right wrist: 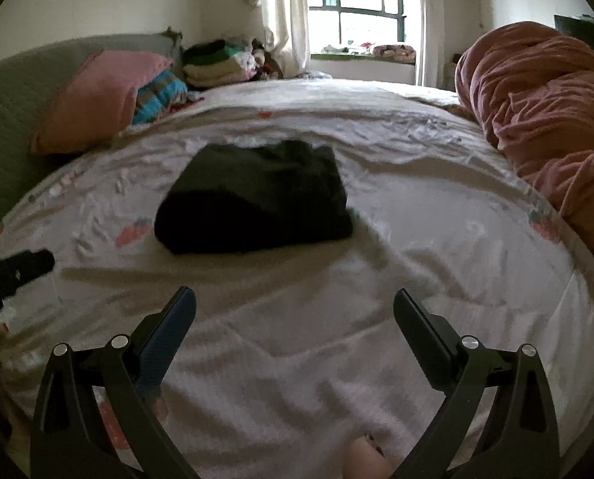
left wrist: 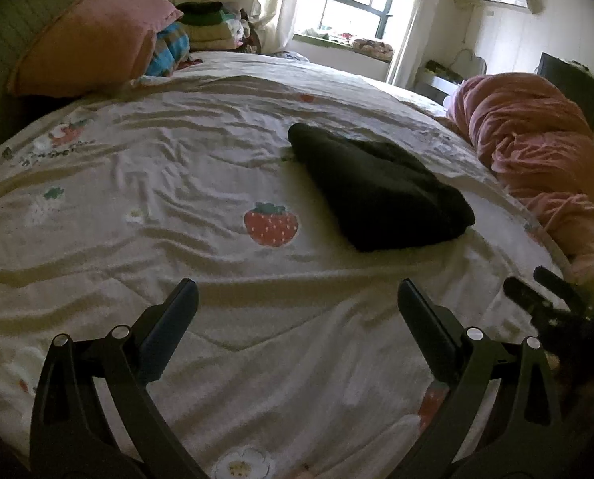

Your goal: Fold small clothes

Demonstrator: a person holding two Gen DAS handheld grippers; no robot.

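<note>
The left tool [left wrist: 297,291] is seen spread wide, nothing held between its fingers and nothing touched; wrinkled bedsheet [left wrist: 157,183] lies beneath it. The right tool [right wrist: 295,299] is likewise spread wide and empty — its dark tips also show at the right edge of the left wrist view.

The folded black garment [left wrist: 380,191] is laid on the sheet ahead of both tools, well apart from their fingertips. It is seen slightly right of centre from the left wrist and slightly left of centre from the right wrist, so it sits roughly between the two lines of sight. A strawberry print [left wrist: 271,223] is found just beside its near-left edge.

Open sheet is left all around the garment. The far left is bounded by a pink pillow [left wrist: 93,40] against the headboard, with a striped blue item just beside it and a stack of folded clothes [left wrist: 213,28] behind. The right edge of the bed is taken up by a bunched pink blanket [left wrist: 536,147] — near the garment but not touching it.
</note>
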